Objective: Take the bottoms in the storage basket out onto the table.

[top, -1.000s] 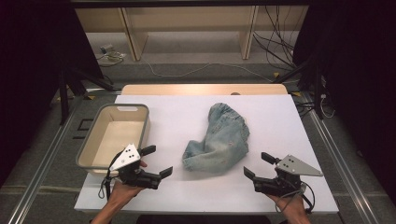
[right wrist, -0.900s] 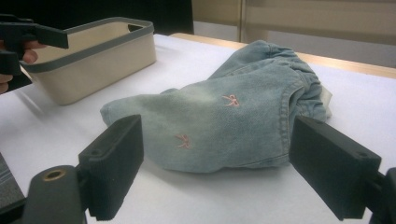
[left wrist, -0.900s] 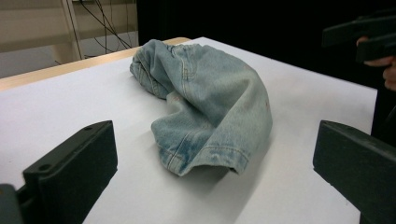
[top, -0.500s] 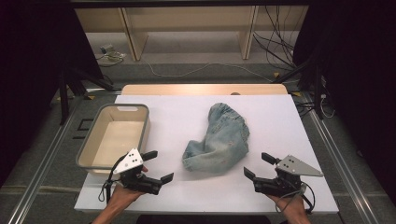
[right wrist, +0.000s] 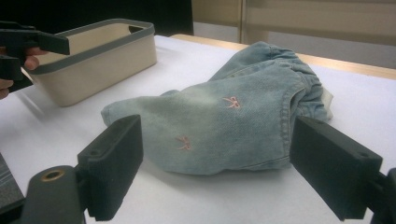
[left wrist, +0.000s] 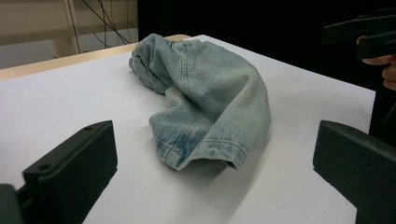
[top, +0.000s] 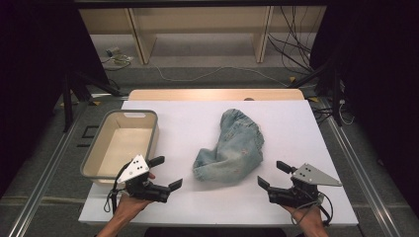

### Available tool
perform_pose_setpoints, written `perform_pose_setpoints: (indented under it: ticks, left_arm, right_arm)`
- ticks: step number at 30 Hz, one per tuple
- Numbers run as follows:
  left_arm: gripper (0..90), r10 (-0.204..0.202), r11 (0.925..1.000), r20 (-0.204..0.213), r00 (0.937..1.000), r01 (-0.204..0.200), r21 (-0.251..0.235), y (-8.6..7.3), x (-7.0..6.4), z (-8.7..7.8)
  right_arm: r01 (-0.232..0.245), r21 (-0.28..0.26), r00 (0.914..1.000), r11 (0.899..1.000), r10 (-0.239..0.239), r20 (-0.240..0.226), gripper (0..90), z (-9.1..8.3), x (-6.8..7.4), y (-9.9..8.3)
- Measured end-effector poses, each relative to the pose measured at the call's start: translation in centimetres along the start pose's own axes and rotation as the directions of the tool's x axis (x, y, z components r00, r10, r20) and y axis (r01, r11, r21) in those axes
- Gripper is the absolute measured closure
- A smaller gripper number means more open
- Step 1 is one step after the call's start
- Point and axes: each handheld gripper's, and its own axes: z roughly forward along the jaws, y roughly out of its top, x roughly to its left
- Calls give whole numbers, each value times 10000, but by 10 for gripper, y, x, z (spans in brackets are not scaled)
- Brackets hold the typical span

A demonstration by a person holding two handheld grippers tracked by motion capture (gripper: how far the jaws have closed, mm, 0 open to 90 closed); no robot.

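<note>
Lying crumpled mid-table, the jeans are stretching from near-left toward far-right, while the left gripper and right gripper are hovering wide apart beside them.

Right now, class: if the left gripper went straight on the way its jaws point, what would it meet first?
Probably the hem end of the denim garment; the open left gripper points at it across bare white table.

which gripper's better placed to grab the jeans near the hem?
Left, probably. The left gripper is open and faces the hem end of the jeans. The right gripper, also open, faces their side.
</note>
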Motion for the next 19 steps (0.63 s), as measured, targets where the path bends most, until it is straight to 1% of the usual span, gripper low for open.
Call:
perform_pose_setpoints:
  ticks: [19]
  left_arm:
    - [0,41,10000,30,10000,-41,-44,1,-1,1]
  right_arm:
    - [23,26,10000,10000,-23,7,183,1,0,0]
